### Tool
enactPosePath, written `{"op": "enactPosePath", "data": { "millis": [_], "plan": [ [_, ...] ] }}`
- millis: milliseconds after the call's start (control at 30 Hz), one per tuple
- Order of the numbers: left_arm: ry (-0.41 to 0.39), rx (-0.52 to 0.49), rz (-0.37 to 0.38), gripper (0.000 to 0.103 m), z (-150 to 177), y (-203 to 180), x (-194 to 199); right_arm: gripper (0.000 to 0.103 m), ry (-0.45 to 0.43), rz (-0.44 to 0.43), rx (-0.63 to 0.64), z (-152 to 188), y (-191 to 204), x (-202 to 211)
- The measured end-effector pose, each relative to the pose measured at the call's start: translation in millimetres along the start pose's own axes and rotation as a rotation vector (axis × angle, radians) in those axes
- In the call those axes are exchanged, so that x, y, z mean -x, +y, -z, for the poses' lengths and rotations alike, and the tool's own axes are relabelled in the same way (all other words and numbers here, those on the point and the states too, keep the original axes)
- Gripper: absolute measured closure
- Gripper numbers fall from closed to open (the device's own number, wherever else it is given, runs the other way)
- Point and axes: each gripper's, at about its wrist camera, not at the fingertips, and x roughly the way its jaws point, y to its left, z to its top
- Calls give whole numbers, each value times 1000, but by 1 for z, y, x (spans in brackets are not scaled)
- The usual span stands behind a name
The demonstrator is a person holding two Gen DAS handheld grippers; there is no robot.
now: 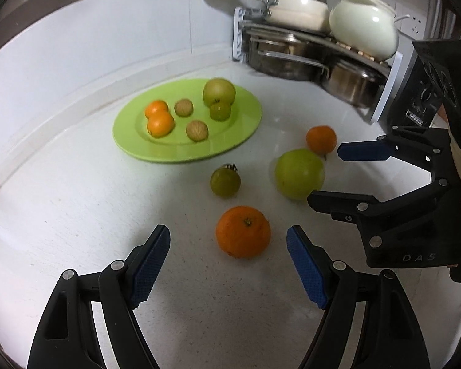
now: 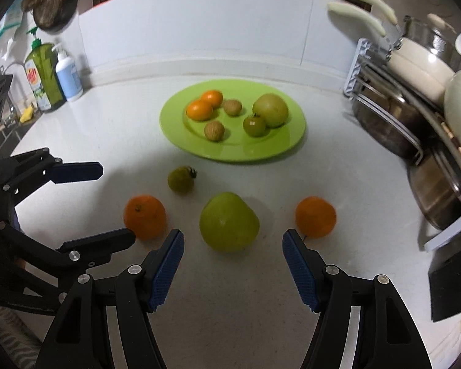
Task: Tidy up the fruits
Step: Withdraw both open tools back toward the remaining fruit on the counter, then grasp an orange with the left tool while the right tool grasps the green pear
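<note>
Where the white counter (image 2: 76,141) meets the backsplash at its far left corner, a green soap bottle (image 2: 41,73) and a white-and-blue pump bottle (image 2: 67,75) stand side by side. Left gripper (image 1: 229,264): jaws spread wide, nothing held, a large orange (image 1: 243,231) on the counter ahead of the gap between its blue pads, not touched. In the right wrist view the same orange (image 2: 145,216) sits at the near left of the loose fruit, just beside the lower black finger of the left gripper (image 2: 107,203). Behind it, toward the counter's middle, a small green tomato (image 2: 181,179) with a dark stem. Next, a large green apple (image 2: 229,222) lies directly ahead of the right gripper (image 2: 232,264); jaws wide apart, empty, apple ahead of the pad tips, no contact. Toward the counter's far edge, a lime-green plate (image 2: 279,150) carries two small oranges (image 2: 204,104), two walnuts (image 2: 222,119), a green tomato (image 2: 254,125) and a pale green apple (image 2: 271,110), the last two touching. Right of the loose apple, a second loose orange (image 2: 315,216), near the right gripper's right pad. At the counter's right edge, a rack (image 2: 358,67) holds steel pots (image 2: 384,123) and cream cookware (image 2: 415,67).
</note>
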Motion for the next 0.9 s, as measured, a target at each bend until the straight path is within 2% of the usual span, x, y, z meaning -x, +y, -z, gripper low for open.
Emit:
{"op": "enactPosePath", "data": {
  "millis": [400, 567, 633, 733, 900],
  "plan": [
    [39, 16, 15, 37, -2, 2, -21, 36, 47, -5, 31, -3, -1, -28],
    [48, 14, 53, 53, -2, 1, -24, 38, 46, -8, 29, -4, -2, -32],
    [52, 14, 72, 60, -2, 0, -25, 45, 46, -16, 25, -4, -2, -32],
    [51, 15, 73, 60, -1, -1, -25, 52, 43, -32, 22, -4, -1, -32],
    [50, 25, 77, 61, 0, 0, -23, 53, 39, -16, 31, -4, 2, -32]
  ]
}}
